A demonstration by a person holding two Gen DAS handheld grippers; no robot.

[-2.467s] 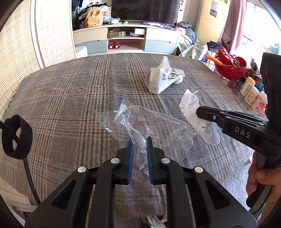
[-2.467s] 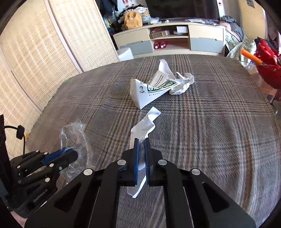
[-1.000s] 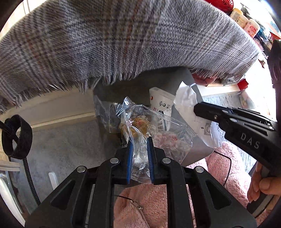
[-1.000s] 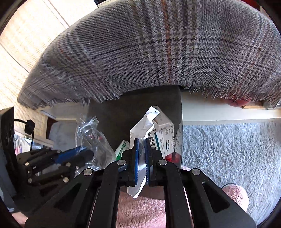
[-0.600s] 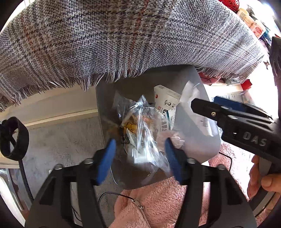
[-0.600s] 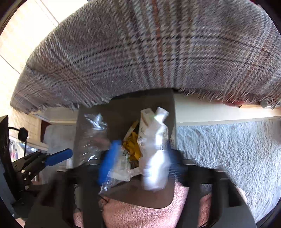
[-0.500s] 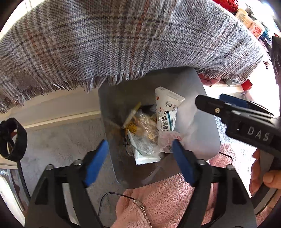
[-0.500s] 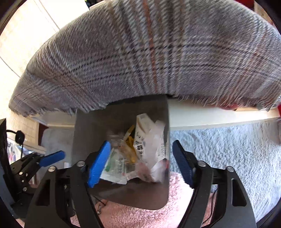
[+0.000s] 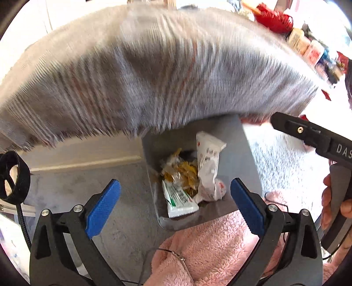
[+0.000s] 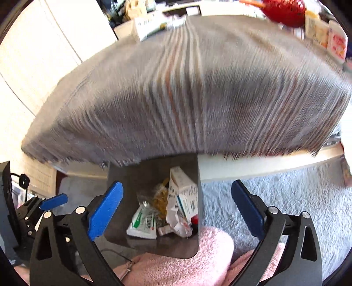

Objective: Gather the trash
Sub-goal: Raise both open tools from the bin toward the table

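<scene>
A grey bin (image 9: 248, 158) stands on the floor under the table edge. It holds a white carton (image 9: 208, 154), yellow wrappers (image 9: 187, 173) and a green-and-white packet (image 9: 178, 198). My left gripper (image 9: 173, 182) hangs above the bin, its jaws opening wide with nothing between them. My right gripper (image 10: 177, 183) hovers over the same bin (image 10: 140, 173), jaws likewise opening and empty. Below it lie the carton (image 10: 182, 187), crumpled paper (image 10: 176, 220), a clear plastic bag (image 10: 145, 200) and the packet (image 10: 143, 222). The left gripper's blue pad (image 10: 52, 201) shows at the lower left.
The plaid-covered table (image 9: 154, 77) overhangs the bin and is blurred. A white carton (image 10: 151, 22) lies at its far edge, and a red basket (image 10: 283, 11) and bottles (image 10: 334, 41) are at the back right. A pink fluffy garment (image 9: 209, 242) lies below, a shaggy rug (image 10: 286, 198) to the right.
Both grippers went from shut to wide open. The plastic bag left the left jaws and the paper left the right jaws; both now lie in the bin. Both grippers have risen.
</scene>
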